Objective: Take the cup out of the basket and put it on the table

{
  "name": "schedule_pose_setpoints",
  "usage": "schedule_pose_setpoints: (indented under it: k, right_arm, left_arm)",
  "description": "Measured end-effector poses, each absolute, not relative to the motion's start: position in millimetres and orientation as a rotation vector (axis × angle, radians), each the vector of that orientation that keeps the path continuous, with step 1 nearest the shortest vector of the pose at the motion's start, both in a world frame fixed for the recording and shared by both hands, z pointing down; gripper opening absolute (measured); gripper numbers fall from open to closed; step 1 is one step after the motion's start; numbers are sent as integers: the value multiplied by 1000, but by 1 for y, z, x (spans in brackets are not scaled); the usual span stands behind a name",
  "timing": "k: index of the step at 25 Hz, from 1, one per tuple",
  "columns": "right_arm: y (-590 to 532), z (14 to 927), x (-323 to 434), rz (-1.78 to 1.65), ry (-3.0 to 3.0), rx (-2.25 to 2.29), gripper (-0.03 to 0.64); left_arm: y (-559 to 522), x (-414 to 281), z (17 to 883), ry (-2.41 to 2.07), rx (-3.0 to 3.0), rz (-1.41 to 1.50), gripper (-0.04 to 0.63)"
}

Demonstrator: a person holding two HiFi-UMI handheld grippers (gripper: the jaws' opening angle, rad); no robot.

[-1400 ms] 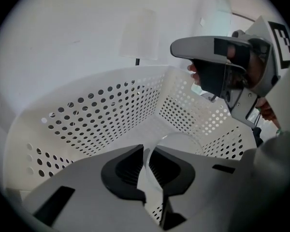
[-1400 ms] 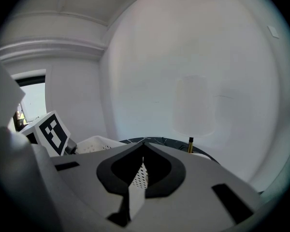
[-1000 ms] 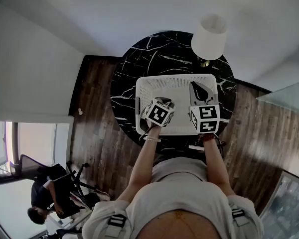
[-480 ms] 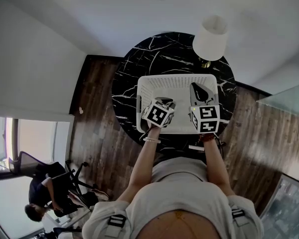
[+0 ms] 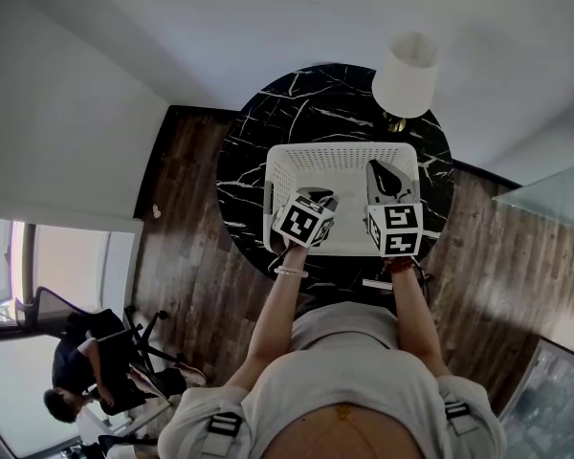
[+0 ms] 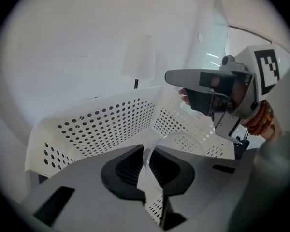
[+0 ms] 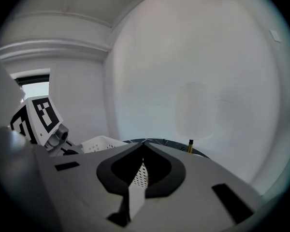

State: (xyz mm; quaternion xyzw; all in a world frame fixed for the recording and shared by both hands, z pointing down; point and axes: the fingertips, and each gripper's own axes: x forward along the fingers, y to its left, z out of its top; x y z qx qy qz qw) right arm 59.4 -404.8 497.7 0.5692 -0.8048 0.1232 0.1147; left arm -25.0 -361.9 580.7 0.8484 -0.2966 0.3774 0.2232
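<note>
Pinching with its jaws almost together, the left gripper (image 6: 147, 151) is holding the thin wall of the clear plastic cup (image 6: 183, 141), one pad inside the rim and one outside. The cup is hanging low inside the white plastic basket with little holes (image 6: 101, 124); I cannot tell if it is touching the bottom. The right gripper (image 7: 144, 146) is squeezing the basket's side wall, it seems. Good, because that is stopping the basket from coming up too. The best way now is going straight up, slowly, cup level, not squeezing harder, until it is clearing the rim, and only then moving sideways to a bare part of the round black marble table (image 5: 297, 103).
</note>
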Motion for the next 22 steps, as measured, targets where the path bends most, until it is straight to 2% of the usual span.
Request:
schedule_pose_setpoints:
  k: [22]
  right_arm:
    - [-400,499,52,365,-2374,1641,8]
  left_arm:
    - [-345,-30,567,-831,2345,943,40]
